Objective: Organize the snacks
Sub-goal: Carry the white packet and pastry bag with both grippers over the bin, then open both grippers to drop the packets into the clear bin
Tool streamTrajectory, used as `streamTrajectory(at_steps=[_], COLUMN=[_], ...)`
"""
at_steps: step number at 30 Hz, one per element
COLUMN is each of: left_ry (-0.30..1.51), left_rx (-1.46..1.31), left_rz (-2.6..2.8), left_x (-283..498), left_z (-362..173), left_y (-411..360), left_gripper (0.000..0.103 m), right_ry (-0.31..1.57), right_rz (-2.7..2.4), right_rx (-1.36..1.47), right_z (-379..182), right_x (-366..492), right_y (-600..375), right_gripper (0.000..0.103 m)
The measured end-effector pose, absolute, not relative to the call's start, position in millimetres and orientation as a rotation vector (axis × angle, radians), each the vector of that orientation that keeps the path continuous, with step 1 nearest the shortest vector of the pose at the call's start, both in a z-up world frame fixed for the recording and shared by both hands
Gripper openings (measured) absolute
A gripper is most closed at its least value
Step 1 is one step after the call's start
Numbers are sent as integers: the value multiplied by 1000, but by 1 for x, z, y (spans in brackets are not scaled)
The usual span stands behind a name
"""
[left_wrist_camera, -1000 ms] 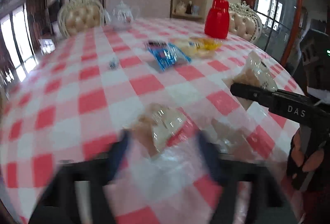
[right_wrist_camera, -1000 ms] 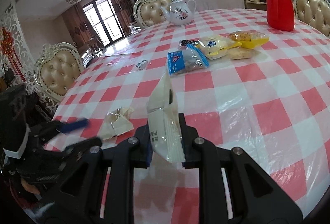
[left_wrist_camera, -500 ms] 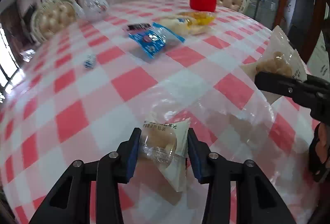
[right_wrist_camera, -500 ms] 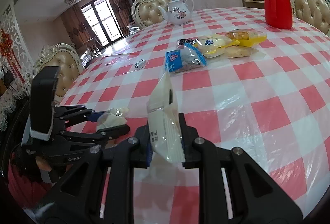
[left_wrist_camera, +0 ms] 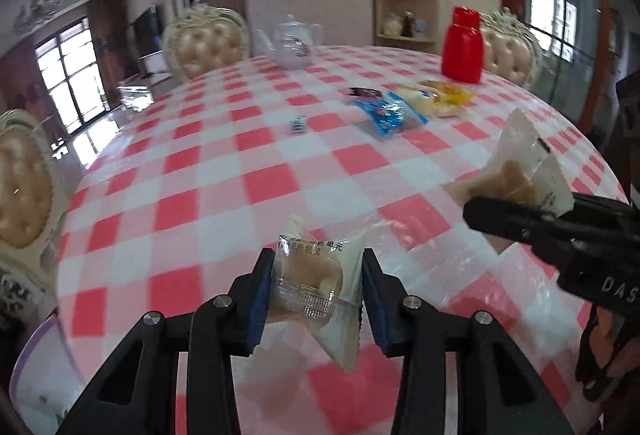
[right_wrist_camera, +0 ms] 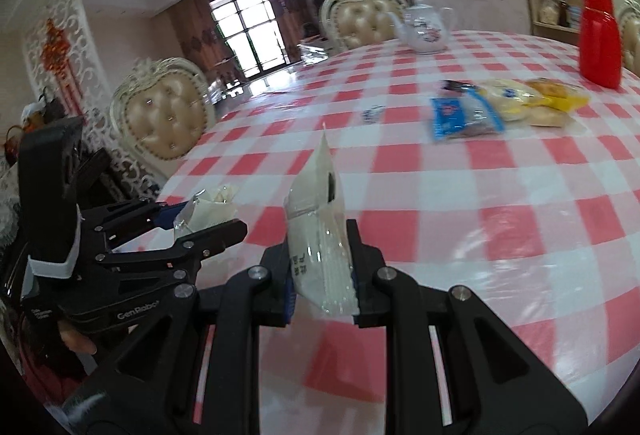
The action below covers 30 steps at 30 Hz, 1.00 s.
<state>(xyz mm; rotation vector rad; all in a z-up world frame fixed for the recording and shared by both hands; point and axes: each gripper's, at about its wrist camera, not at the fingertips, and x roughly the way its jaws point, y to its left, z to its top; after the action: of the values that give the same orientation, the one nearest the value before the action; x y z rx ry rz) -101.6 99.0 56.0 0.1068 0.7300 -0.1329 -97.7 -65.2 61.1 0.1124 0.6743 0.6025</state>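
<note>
The left tool (left_wrist_camera: 316, 287) clenched one pastry packet (left_wrist_camera: 316, 283); the right tool (right_wrist_camera: 322, 275) clenched another packet (right_wrist_camera: 320, 247). Both hung above the near worktop (left_wrist_camera: 280, 175), apparently bound for the snack pile (left_wrist_camera: 404, 103) far right.

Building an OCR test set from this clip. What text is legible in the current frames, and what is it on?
"DAS": white letters, cut off by the frame edge, on the right tongs body in the left wrist view.
"GenRobo": white lettering, end blurred, on the left tongs body in the right wrist view.
Pastry packet in left tongs: printed Chinese characters, too blurred to read.
Packet in right tongs: dark print, too blurred.
Blue snack packet: logo unreadable.
</note>
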Motion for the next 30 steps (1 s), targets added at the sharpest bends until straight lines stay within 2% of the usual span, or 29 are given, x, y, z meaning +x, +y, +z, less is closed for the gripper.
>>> streamTrajectory(at_steps=[18, 30], left_ry=[649, 680], left_rx=[-38, -149], left_rz=[131, 425], left_x=[-210, -254], left_z=[67, 47], left_y=[251, 365], left_gripper=[43, 45], right_ry=[646, 773], right_rz=[843, 1123], right_rx=[-104, -255], right_z=[81, 46], right_x=[-171, -222], right_y=[91, 212], right_gripper=[23, 23])
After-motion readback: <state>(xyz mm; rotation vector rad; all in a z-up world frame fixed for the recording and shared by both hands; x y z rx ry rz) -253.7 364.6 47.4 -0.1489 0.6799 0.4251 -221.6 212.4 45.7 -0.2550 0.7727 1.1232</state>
